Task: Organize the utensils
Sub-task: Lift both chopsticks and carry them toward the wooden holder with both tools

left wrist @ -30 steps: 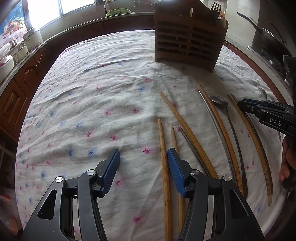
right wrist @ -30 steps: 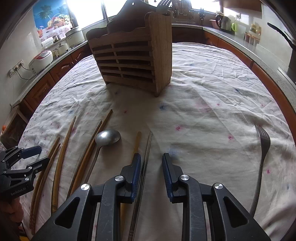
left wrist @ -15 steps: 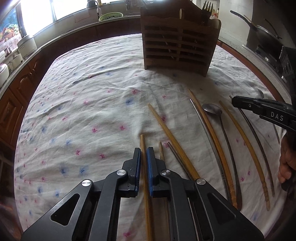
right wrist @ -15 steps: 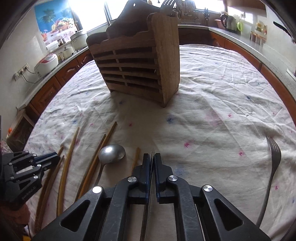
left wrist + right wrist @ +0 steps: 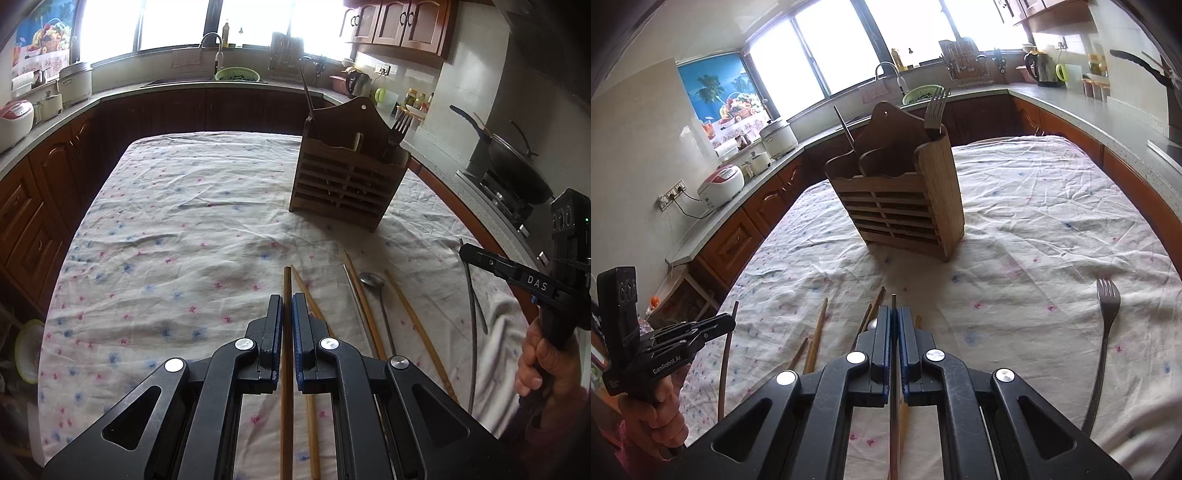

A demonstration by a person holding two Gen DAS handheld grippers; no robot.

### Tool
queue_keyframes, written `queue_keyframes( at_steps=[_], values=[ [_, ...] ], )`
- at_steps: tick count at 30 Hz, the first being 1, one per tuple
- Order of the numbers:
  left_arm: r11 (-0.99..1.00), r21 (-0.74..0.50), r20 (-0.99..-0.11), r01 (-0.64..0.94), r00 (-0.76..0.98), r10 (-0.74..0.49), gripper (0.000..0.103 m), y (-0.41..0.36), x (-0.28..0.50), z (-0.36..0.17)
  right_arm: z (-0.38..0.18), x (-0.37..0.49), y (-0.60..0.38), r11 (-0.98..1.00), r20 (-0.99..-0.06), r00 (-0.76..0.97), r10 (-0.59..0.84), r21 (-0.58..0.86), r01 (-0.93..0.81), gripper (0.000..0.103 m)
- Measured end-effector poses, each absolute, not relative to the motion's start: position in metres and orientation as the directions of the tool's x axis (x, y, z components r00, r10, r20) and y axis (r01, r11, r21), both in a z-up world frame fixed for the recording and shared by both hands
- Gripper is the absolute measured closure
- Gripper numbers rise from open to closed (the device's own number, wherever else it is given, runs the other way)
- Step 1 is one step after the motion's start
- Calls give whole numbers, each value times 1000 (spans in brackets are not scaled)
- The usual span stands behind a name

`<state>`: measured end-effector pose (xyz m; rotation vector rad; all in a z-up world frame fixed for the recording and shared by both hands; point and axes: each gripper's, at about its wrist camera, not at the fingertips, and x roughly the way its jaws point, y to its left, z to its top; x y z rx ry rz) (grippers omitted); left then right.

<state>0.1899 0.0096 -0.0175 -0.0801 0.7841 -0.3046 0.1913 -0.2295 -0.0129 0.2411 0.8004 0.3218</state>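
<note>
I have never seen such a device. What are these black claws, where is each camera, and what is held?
A person holds one hand-operated claw in each hand; a camera on each looks along its fingers. In the left view, the left claw is shut on a wooden chopstick. In the right view, the right claw is shut on a thin metal chopstick. On the flowered cloth lie more chopsticks, a spoon and a fork. A wooden holder stands behind.

Green colander (image 5: pixel 236 75), electric kettle (image 5: pixel 1041 68), wok (image 5: pixel 517 173).
</note>
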Motion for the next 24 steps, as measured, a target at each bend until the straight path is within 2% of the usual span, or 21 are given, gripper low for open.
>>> queue_keyframes(
  at_steps=[13,24],
  values=[
    [943,-209,-579,259,744,-333,98,26,156,30,45,161,-237,923,-540,758,367,313,-224,99],
    [937,-233,-518,259,783,-345,99,35,144,52,65,153,-236,923,-483,795,367,299,-244,99]
  ],
)
